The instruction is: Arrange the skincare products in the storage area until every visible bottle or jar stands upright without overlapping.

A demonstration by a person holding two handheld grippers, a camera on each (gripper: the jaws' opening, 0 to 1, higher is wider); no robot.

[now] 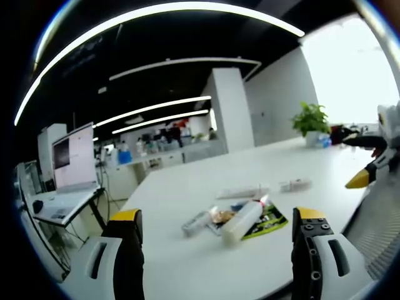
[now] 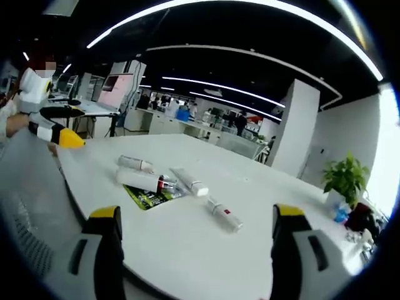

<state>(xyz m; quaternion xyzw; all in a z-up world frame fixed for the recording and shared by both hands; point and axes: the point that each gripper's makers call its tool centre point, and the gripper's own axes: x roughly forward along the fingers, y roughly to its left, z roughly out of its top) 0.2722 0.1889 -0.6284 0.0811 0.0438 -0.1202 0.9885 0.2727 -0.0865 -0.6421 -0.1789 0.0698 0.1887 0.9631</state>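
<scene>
Several skincare products lie on their sides in a loose cluster on the white table. In the left gripper view a white bottle and a small grey tube rest on a green-black packet. Behind them lie a long white tube and a small bottle. My left gripper is open, short of the cluster and holding nothing. The right gripper view has the white bottle, a grey bottle, a tube and a small bottle. My right gripper is open and holds nothing.
The right gripper's yellow-tipped jaw comes in at the edge of the left gripper view, and the left gripper's at the left of the right gripper view. A potted plant stands at the table's far corner. A laptop on a stand is beside the table.
</scene>
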